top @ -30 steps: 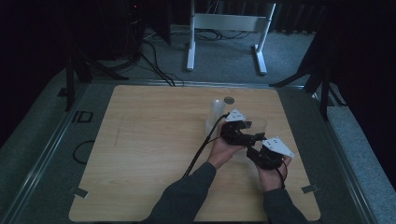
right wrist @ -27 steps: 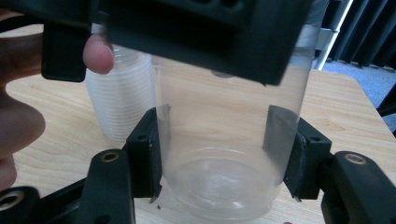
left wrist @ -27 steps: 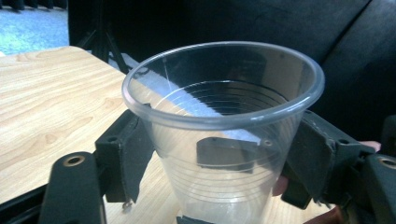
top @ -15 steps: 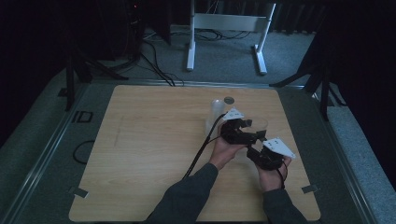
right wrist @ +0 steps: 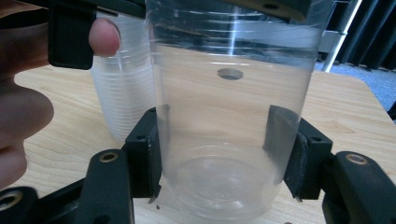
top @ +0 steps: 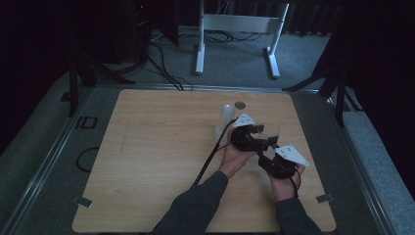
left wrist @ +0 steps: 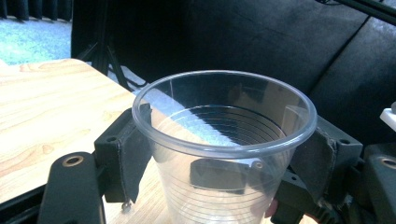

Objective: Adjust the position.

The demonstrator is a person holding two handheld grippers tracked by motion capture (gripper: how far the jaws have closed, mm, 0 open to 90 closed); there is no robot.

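Observation:
A clear plastic cup (left wrist: 219,154) stands upright between the jaws of my left gripper (left wrist: 222,161), which is shut on its upper wall just under the rim. My right gripper (right wrist: 222,158) is shut on the cup (right wrist: 229,140) lower down, near its base, just above the table. Both pads press the wall on either side. In the high view the two grippers meet at the cup (top: 270,133) on the right half of the table, with the left gripper (top: 249,137) farther from me and the right gripper (top: 278,164) nearer.
A stack of clear cups (right wrist: 119,98) stands just behind and to the left; in the high view the stack (top: 226,116) is near a round hole (top: 240,105) in the wooden table (top: 156,156). A white frame stands on the floor beyond the table.

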